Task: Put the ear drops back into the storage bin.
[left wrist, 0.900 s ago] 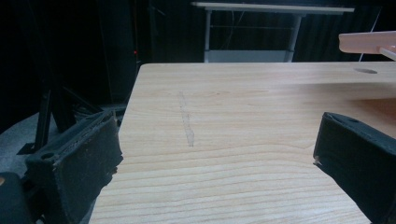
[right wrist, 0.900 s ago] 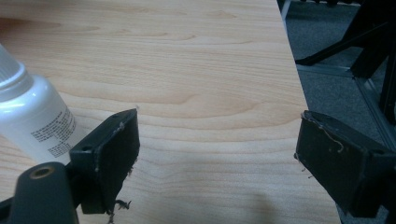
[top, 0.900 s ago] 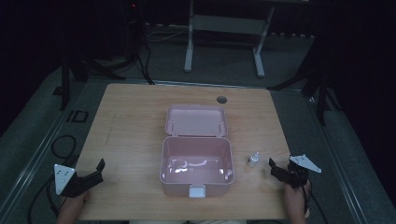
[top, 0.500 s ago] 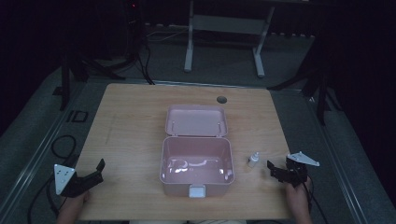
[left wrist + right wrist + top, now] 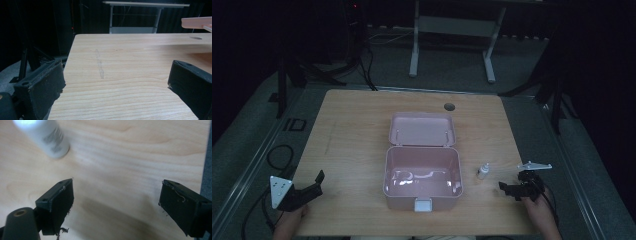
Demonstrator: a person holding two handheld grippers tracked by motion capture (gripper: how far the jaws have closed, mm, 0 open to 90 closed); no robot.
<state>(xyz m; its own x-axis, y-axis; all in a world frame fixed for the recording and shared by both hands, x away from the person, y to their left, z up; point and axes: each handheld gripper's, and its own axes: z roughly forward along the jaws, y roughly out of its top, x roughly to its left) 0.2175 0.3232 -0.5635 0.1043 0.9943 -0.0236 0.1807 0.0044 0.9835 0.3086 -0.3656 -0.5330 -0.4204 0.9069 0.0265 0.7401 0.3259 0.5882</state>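
While the pink box (image 5: 422,172) sits open mid-table, nothing looks packed yet — the small white bottle (image 5: 483,171) stands just right of it, both grippers' jaws spread and empty.

In the right gripper view the small white bottle (image 5: 42,137) was blurred, its top cut off by the picture's upper edge and its label unreadable. In the left gripper view, the pink box (image 5: 197,23) lid was cut off at the right edge.
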